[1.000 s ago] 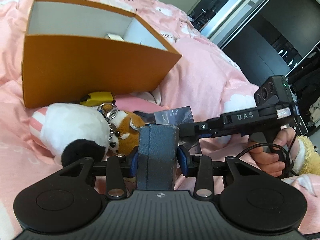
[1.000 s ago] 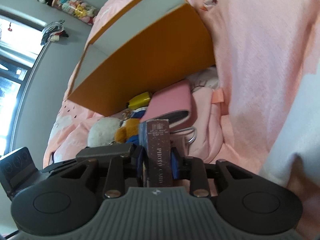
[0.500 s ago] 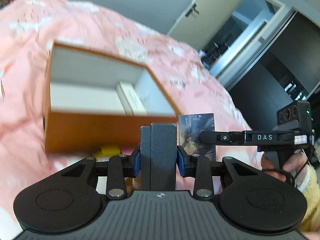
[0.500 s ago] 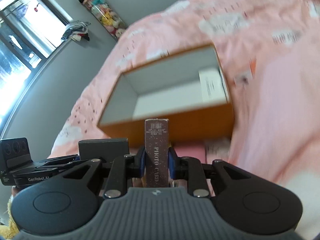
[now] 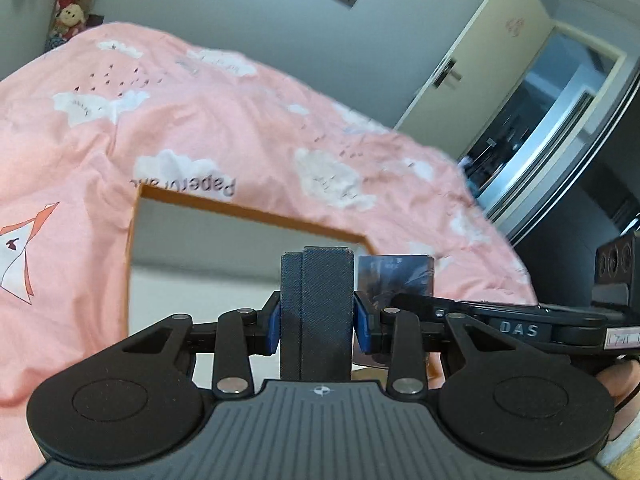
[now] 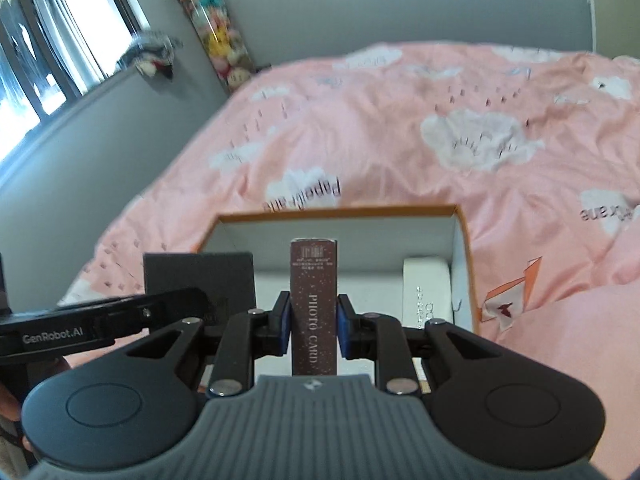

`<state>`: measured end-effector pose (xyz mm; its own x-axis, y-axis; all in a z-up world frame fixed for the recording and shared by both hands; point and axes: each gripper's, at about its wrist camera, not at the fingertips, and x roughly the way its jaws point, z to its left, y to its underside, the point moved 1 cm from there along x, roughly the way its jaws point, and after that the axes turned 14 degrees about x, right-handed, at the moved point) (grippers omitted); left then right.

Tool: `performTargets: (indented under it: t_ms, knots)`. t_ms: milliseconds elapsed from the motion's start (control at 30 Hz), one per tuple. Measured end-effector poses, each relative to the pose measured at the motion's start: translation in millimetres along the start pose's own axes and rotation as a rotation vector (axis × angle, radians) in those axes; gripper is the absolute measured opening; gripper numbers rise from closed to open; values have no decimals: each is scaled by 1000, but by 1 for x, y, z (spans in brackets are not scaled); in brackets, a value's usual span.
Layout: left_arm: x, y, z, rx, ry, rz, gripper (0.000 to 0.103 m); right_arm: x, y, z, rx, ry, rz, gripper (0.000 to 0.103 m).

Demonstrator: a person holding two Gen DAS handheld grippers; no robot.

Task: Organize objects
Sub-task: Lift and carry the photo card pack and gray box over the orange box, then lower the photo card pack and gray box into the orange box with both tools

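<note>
My left gripper [image 5: 317, 316] is shut on a dark blue textured case [image 5: 317, 304], held upright over the open orange box [image 5: 248, 212]. My right gripper [image 6: 313, 320] is shut on a maroon "PHOTO CARD" box [image 6: 314, 304], also held over the orange box [image 6: 462, 248]. In the left wrist view the photo card box [image 5: 394, 276] and the right gripper [image 5: 516, 326] show to the right. In the right wrist view the blue case [image 6: 200, 280] and the left gripper [image 6: 92, 330] show to the left. A white case [image 6: 426, 292] lies inside the box at its right wall.
The box sits on a bed with a pink cloud-print duvet [image 6: 440, 140]. A grey wall, a window [image 6: 40, 52] and a tube of plush toys [image 6: 218, 36] lie beyond. A door [image 5: 472, 60] and a dark wardrobe stand at the right in the left wrist view.
Both grippers rose from beside the box's front wall and the plush toys to above its open top, each keeping its item. The box interior now shows from above.
</note>
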<state>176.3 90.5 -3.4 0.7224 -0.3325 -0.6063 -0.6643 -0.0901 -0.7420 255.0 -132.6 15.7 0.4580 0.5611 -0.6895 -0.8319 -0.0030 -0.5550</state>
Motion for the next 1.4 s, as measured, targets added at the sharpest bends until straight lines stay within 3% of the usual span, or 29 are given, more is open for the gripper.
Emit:
performTargets:
  t_ms: [300,600,800,1033,1167,1267,1400]
  knots:
    - [31,9,33,-42,-34,103,40,92,1,-9,52,62,273,24]
    - [47,16,44,-55,3,163,40,142,11,-25,85,121,471,24]
    - [51,17,48,-65,47,181,40,151,9,-31,97,138,508,26]
    - [54,15,47,-58,81,205,40,145,6,-27,-22,236,464,35]
    - [60,14,40,-28,96,233,40,139,3,-27,-90,276,421,35]
    - [68,14,36,-30,102,268,40,134,-1,-30,-80,264,407,34]
    - [81,13,34,-45,64,337,40,134,-6,-30,-102,226,373,26]
